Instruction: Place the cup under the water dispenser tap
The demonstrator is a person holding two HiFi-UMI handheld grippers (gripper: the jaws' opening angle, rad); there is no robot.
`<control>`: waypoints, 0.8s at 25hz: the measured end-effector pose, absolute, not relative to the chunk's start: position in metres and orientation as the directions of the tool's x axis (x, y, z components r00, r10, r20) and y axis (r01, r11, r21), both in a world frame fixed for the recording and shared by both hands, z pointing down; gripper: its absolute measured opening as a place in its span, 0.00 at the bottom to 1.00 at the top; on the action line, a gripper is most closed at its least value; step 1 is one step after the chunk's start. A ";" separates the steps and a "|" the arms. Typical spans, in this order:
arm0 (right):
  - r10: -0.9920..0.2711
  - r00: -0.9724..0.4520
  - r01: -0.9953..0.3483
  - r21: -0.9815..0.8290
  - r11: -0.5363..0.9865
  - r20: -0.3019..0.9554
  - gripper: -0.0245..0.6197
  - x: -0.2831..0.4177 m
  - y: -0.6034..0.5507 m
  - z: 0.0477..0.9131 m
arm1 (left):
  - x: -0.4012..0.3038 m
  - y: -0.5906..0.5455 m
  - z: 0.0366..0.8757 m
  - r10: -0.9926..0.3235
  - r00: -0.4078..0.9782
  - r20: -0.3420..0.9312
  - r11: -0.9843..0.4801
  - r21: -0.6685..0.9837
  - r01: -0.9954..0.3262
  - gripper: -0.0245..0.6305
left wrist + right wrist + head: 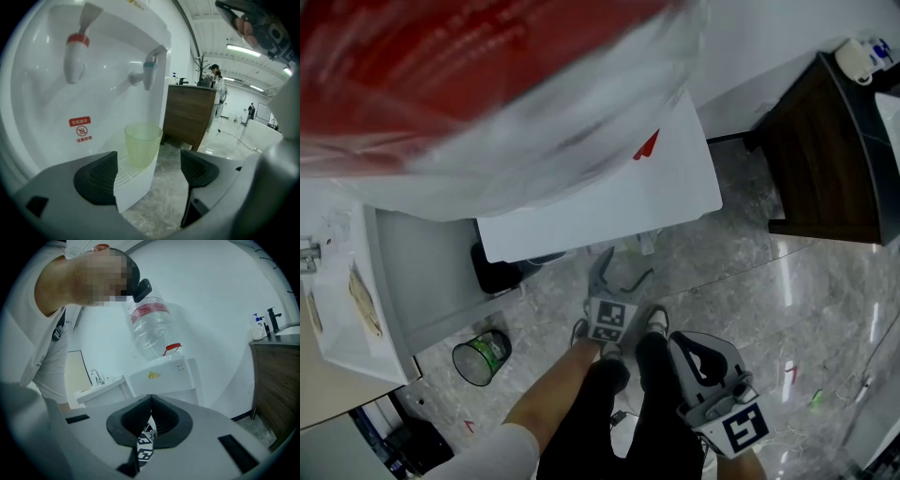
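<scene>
Resting under the tap (149, 72), the cup (142, 144) appeared placed; left claw (147, 173) stood apart, empty; right claw (150, 420) was together; careful withdrawal seemed due.

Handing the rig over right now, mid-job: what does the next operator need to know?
Left gripper: jaws wide apart and empty. The cup stands free just ahead of them.
Right gripper: jaws shut on nothing.
Cup: upright on the drip tray of the water dispenser, beneath the blue tap.
Done: the cup looks placed under the tap.
Left: probably only to draw the left gripper back without knocking the cup.
</scene>
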State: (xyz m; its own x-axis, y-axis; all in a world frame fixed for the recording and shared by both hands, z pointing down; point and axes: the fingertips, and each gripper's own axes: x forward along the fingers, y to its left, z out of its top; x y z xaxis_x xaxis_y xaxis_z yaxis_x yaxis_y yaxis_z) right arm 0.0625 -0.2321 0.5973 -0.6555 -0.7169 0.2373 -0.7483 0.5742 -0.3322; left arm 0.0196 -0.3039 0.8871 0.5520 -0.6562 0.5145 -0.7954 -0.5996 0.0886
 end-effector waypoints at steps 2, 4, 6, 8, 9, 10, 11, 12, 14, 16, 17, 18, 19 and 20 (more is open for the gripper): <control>-0.720 -0.651 -0.753 -0.323 0.573 0.240 0.06 0.060 -0.229 0.587 | 0.016 -0.285 0.870 -0.639 0.555 0.533 -0.606 0.096 -0.790 0.65; -0.725 -0.641 -0.763 -0.310 0.568 0.250 0.06 0.059 -0.226 0.578 | 0.019 -0.268 0.842 -0.625 0.574 0.529 -0.624 0.102 -0.775 0.65; -0.736 -0.628 -0.774 -0.297 0.558 0.254 0.06 0.058 -0.225 0.564 | 0.024 -0.253 0.806 -0.612 0.605 0.509 -0.652 0.109 -0.751 0.65; -0.740 -0.615 -0.786 -0.283 0.549 0.271 0.06 0.057 -0.221 0.548 | 0.028 -0.238 0.764 -0.598 0.639 0.484 -0.676 0.124 -0.726 0.65; -0.744 -0.609 -0.792 -0.275 0.545 0.277 0.06 0.056 -0.219 0.539 | 0.029 -0.231 0.742 -0.590 0.654 0.473 -0.687 0.132 -0.715 0.65; -0.748 -0.602 -0.797 -0.267 0.542 0.278 0.06 0.056 -0.216 0.529 | 0.030 -0.224 0.719 -0.583 0.668 0.463 -0.696 0.139 -0.704 0.65; -0.752 -0.597 -0.801 -0.261 0.539 0.278 0.06 0.055 -0.213 0.518 | 0.030 -0.217 0.696 -0.576 0.680 0.454 -0.706 0.143 -0.694 0.65; -0.755 -0.593 -0.804 -0.255 0.537 0.279 0.06 0.055 -0.210 0.507 | 0.029 -0.209 0.674 -0.571 0.690 0.446 -0.714 0.145 -0.685 0.65; -0.758 -0.588 -0.808 -0.244 0.536 0.283 0.06 0.054 -0.202 0.485 | 0.025 -0.195 0.634 -0.561 0.704 0.436 -0.728 0.145 -0.671 0.65; -0.765 -0.580 -0.814 -0.234 0.532 0.280 0.06 0.052 -0.194 0.464 | 0.019 -0.182 0.600 -0.555 0.711 0.432 -0.736 0.144 -0.661 0.65; -0.770 -0.576 -0.817 -0.229 0.529 0.275 0.06 0.052 -0.189 0.453 | 0.015 -0.176 0.584 -0.553 0.714 0.430 -0.739 0.142 -0.658 0.65; -0.775 -0.571 -0.820 -0.225 0.525 0.272 0.06 0.051 -0.184 0.443 | 0.012 -0.170 0.568 -0.551 0.716 0.429 -0.742 0.142 -0.656 0.65; -0.778 -0.566 -0.824 -0.222 0.522 0.271 0.06 0.050 -0.179 0.434 | 0.008 -0.163 0.552 -0.549 0.718 0.428 -0.743 0.143 -0.653 0.64; -0.780 -0.563 -0.826 -0.220 0.520 0.273 0.06 0.049 -0.172 0.425 | 0.004 -0.157 0.535 -0.546 0.721 0.427 -0.745 0.147 -0.651 0.64</control>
State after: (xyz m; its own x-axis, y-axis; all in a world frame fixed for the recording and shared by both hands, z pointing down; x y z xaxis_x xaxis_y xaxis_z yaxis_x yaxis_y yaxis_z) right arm 0.0490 -0.1723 0.4247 -0.5633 -0.7799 0.2730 -0.8258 0.5195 -0.2196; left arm 0.0042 -0.1569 0.5354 0.7209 -0.5462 0.4266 -0.6510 -0.7448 0.1466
